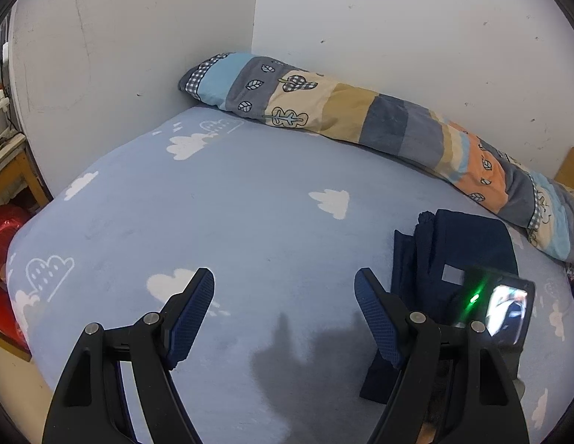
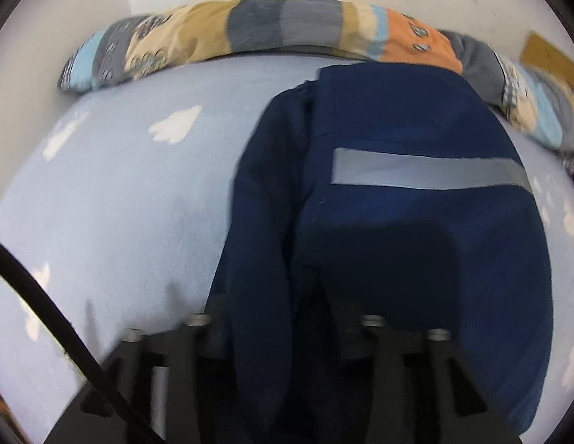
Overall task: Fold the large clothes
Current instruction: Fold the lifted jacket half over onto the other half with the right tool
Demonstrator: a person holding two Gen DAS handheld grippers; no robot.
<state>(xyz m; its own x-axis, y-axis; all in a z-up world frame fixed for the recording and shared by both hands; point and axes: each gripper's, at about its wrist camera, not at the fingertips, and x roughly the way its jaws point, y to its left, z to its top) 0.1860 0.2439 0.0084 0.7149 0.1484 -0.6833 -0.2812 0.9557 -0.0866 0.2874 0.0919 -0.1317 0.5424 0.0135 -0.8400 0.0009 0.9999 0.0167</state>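
Observation:
A folded navy garment point(image 1: 453, 248) with a grey reflective stripe point(image 2: 427, 174) lies on the light-blue cloud-print bed sheet point(image 1: 249, 203), at the right in the left wrist view and filling the right wrist view point(image 2: 398, 222). My left gripper point(image 1: 285, 292) is open and empty above the sheet, left of the garment. My right gripper's body with its lit screen point(image 1: 505, 307) shows at the garment's near edge. In the right wrist view its fingers are hidden under dark cloth, so I cannot tell how the jaws stand.
A long patchwork bolster pillow point(image 1: 361, 118) lies along the white wall point(image 1: 398, 18) behind the garment. The bed sits in a room corner. A wooden stand point(image 1: 24, 174) and red plastic point(image 1: 5, 229) are past the bed's left edge.

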